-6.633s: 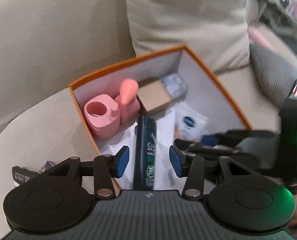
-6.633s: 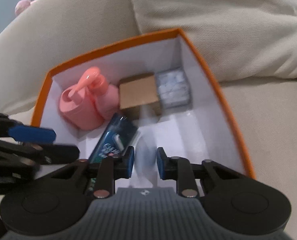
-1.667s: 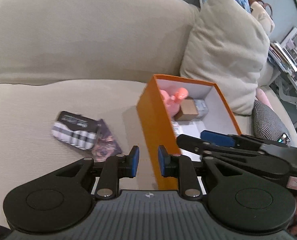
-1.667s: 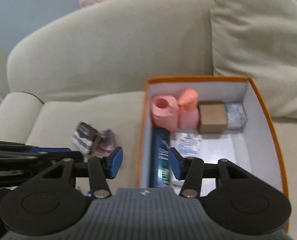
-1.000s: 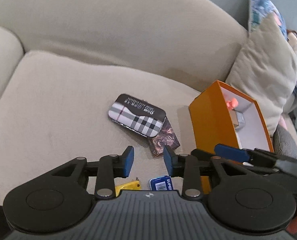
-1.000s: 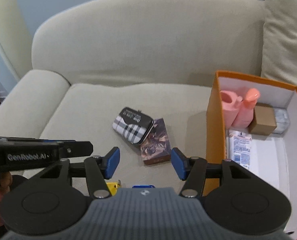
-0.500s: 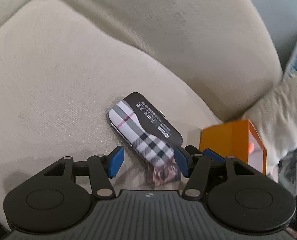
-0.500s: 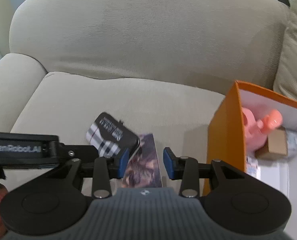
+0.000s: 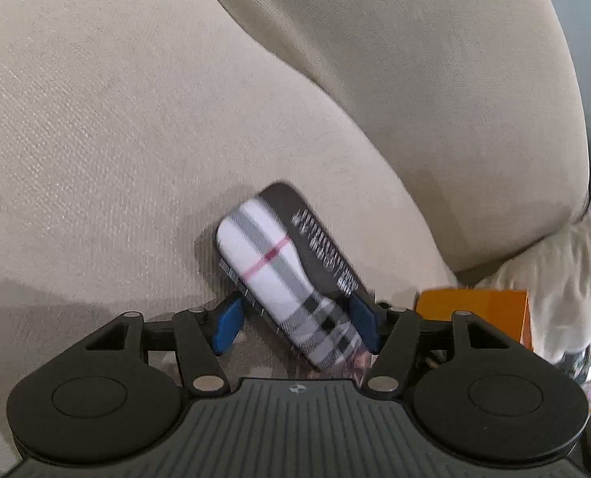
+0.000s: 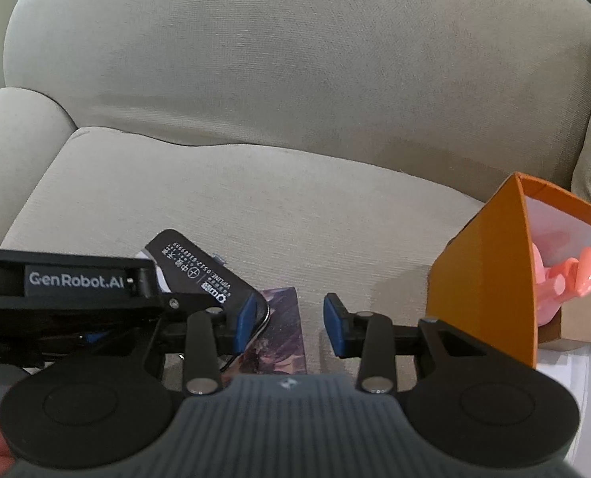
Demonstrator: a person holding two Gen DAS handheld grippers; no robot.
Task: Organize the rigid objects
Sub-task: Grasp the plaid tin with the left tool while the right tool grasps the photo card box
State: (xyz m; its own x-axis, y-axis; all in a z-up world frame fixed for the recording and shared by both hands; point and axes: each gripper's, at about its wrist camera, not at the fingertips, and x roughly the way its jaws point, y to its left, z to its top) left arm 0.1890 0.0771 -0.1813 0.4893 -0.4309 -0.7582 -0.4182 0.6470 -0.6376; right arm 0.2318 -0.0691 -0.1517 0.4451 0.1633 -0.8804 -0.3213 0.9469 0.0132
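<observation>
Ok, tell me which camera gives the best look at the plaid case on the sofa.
The left wrist view: the plaid case lies almost whole on the sofa cushion, its near end between the left gripper pads, though slightly blurred. The right wrist view shows only its black lettered end; the left gripper's body hides the rest.

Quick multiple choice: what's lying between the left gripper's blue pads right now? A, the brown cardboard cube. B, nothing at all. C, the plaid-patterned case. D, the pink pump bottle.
C: in the left wrist view the plaid case lies on the sofa cushion with its near end between the left gripper pads, which stand apart on either side of it.
</observation>
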